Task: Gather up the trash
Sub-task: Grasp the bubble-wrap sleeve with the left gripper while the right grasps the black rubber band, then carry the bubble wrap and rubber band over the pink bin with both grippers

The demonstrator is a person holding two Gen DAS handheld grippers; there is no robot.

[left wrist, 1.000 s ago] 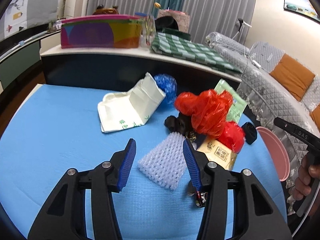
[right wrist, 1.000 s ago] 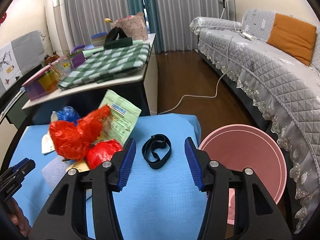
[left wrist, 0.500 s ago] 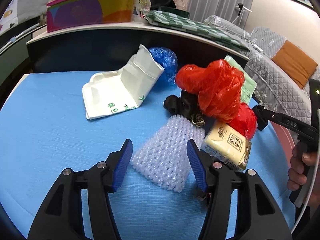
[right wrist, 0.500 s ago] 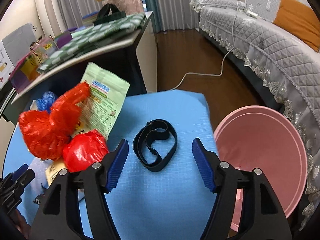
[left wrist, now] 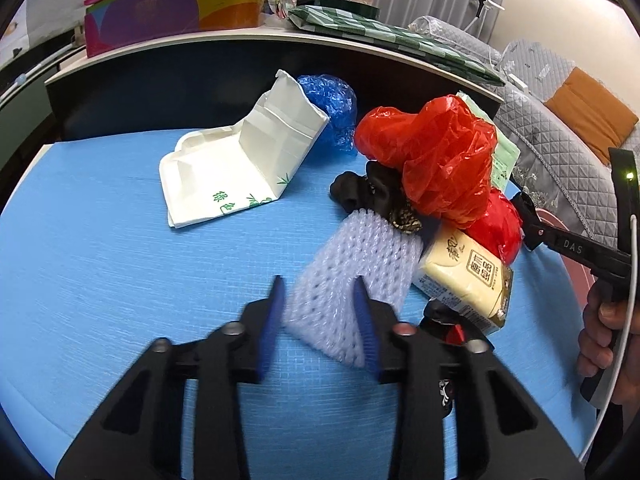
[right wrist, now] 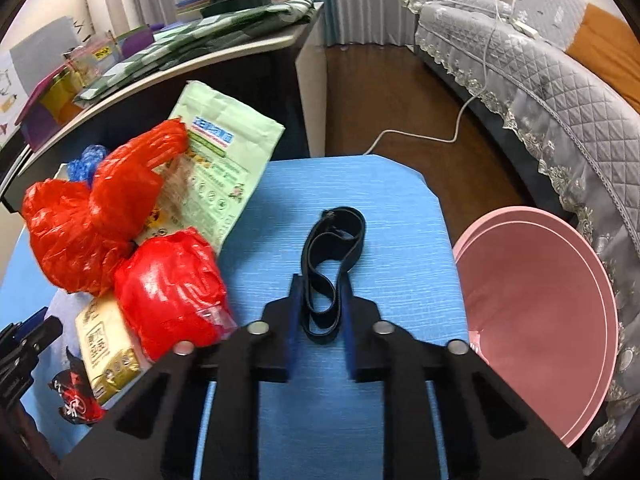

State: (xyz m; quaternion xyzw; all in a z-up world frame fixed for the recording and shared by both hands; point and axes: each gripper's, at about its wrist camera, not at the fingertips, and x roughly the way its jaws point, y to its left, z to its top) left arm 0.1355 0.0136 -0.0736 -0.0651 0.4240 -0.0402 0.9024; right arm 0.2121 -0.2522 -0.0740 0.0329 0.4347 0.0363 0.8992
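Note:
Trash lies on a blue table (left wrist: 100, 264). In the left wrist view my left gripper (left wrist: 318, 292) has its jaws closed against the sides of a white foam net sleeve (left wrist: 352, 276). Beyond lie a white paper bag (left wrist: 240, 160), blue bubble wrap (left wrist: 332, 108), red plastic bags (left wrist: 440, 160), black cloth (left wrist: 364, 194) and a yellow carton (left wrist: 464, 276). In the right wrist view my right gripper (right wrist: 320, 284) has its jaws closing around the near end of a black elastic band (right wrist: 332, 256). A green pouch (right wrist: 220, 168) and the red bags (right wrist: 120, 220) lie at left.
A pink basin (right wrist: 536, 312) stands off the table's right edge, beside a grey quilted sofa (right wrist: 560, 92). A dark shelf (left wrist: 200, 64) with a colourful box (left wrist: 176, 4) and green checked cloth (left wrist: 384, 36) backs the table. A small black-and-red wrapper (right wrist: 76, 400) lies near the carton.
Both grippers moved forward and down, and their jaws narrowed: the left onto the foam net, the right around the black band.

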